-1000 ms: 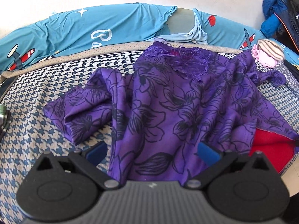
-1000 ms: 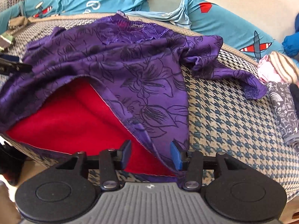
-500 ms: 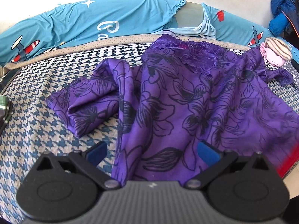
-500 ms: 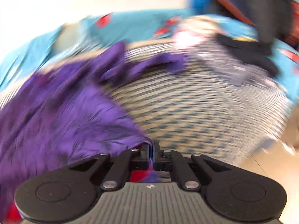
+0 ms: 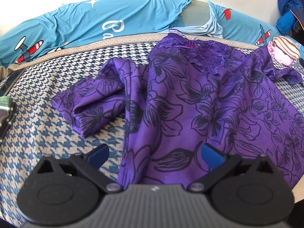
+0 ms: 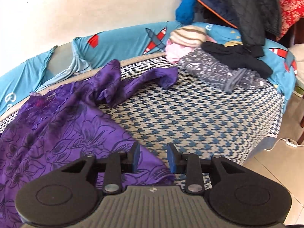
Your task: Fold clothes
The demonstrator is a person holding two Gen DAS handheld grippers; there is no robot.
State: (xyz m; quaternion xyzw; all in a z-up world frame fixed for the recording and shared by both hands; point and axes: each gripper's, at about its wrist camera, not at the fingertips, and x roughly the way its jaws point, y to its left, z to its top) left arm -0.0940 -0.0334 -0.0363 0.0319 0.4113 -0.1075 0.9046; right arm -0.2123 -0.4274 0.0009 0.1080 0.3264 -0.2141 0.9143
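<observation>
A purple garment with a black flower print [image 5: 209, 104] lies spread on the houndstooth mattress [image 6: 199, 117], lace collar [image 5: 205, 57] at the far side. Its left sleeve [image 5: 91, 102] is folded over on itself; its right sleeve [image 6: 152, 77] trails across the mattress. My left gripper [image 5: 154, 154] stands wide open over the near hem, pads clear of the cloth. My right gripper [image 6: 153, 158] hovers over the hem's right corner [image 6: 148, 169]. Its jaws are opening, and the cloth lies below them without being pressed.
Blue bedding with an aeroplane print [image 5: 76, 24] runs along the wall. At the right stand folded grey clothes [image 6: 218, 70], a striped hat on pink cloth [image 6: 186, 36] and hanging dark jackets [image 6: 237, 3]. The mattress edge drops to a tiled floor with a power strip [image 6: 290, 142].
The right gripper shut on the hem corner, rolled it over and has let go. The red lining that showed at the hem is now covered. The left gripper has stayed put.
</observation>
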